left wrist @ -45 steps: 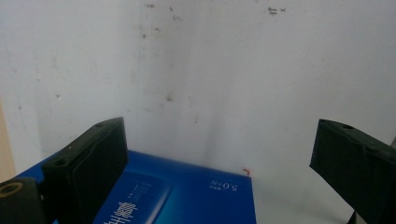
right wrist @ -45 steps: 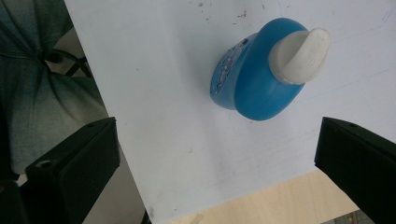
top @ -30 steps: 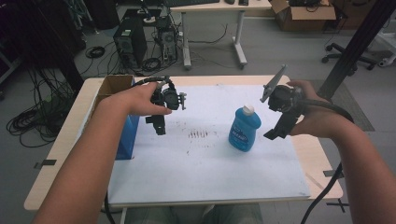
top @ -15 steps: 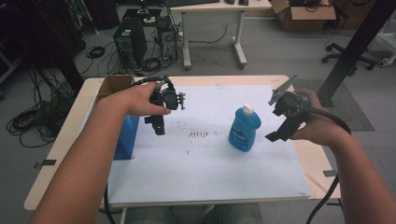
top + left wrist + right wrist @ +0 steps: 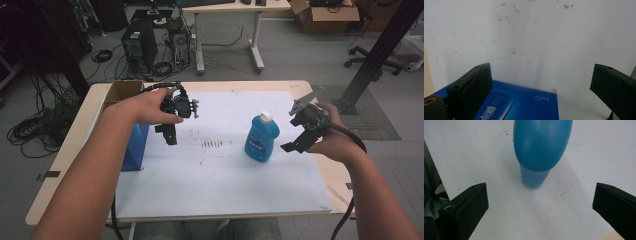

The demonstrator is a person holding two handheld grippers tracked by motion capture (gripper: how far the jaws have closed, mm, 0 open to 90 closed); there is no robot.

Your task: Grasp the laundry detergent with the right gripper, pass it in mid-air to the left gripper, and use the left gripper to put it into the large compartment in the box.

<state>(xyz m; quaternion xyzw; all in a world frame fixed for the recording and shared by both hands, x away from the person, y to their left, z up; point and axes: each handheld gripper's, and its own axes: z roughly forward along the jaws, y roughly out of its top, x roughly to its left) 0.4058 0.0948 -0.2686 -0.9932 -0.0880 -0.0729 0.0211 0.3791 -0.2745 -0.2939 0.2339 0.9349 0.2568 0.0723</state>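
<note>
Two open grippers flank a blue bottle

Both tools hang above the white mat (image 5: 215, 170) that covers the wooden table (image 5: 75, 150), and neither grips anything. From the mat's middle, the blue bottle (image 5: 261, 138) stands upright at about 2 o'clock, white cap on top, apart from both tools. The right gripper (image 5: 295, 145) hovers at the bottle's 3 o'clock, near it but not touching, jaws spread wide; in the right gripper view the bottle's blue body (image 5: 540, 147) sits ahead at 12 o'clock, between the jaw lines but beyond the tips. The left gripper (image 5: 170, 135) hovers at the bottle's 9 o'clock, well apart from it, jaws likewise parted. Just at that gripper's 8 o'clock stands a blue box (image 5: 135, 145), whose printed face (image 5: 524, 105) lies between the left jaws' tips in the left gripper view.
</note>
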